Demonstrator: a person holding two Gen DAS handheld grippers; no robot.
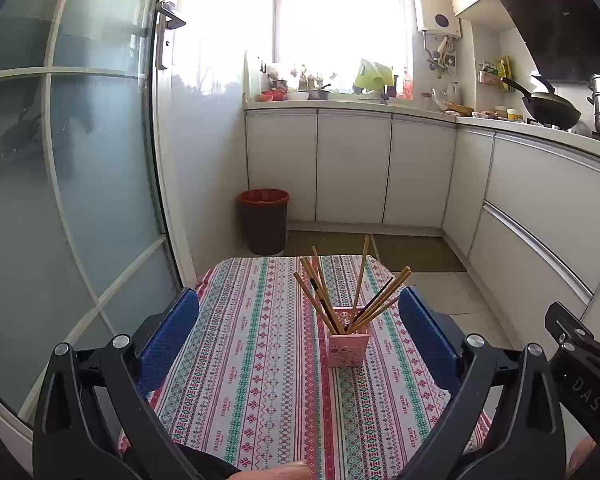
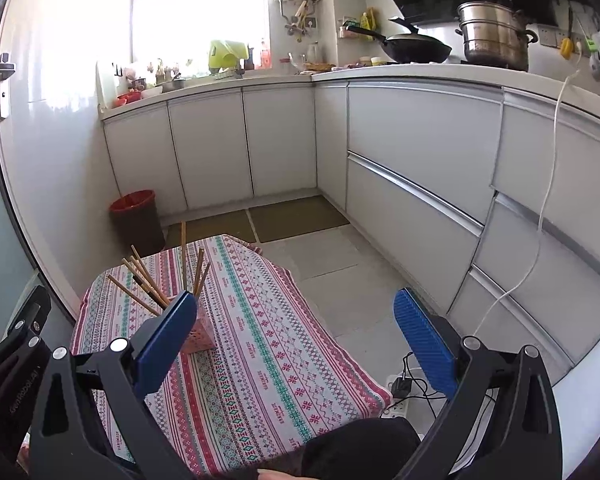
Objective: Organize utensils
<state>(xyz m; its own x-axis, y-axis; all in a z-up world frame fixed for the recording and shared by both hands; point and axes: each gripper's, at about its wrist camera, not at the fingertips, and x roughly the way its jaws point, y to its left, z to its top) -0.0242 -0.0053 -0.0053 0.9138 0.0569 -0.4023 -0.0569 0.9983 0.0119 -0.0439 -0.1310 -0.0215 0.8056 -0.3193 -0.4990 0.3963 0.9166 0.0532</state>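
Both tongs hung over the near edge of the surface (image 1: 260, 360), each with its blue pads spread wide apart and nothing between them: the left tongs (image 1: 298, 322) framed the pink basket (image 1: 347, 346), and the right tongs (image 2: 296, 322) sat right of it, its left pad overlapping the basket (image 2: 202, 332) in view. "HANDMADE" ran repeatedly along the stripes of the patterned cloth. "DAS" showed on the black body at the right edge of the left view. Chopsticks (image 1: 332, 300) stood on end in the basket near the surface's middle, long axes roughly upright, tips fanning outward left and right, one nearly vertical.
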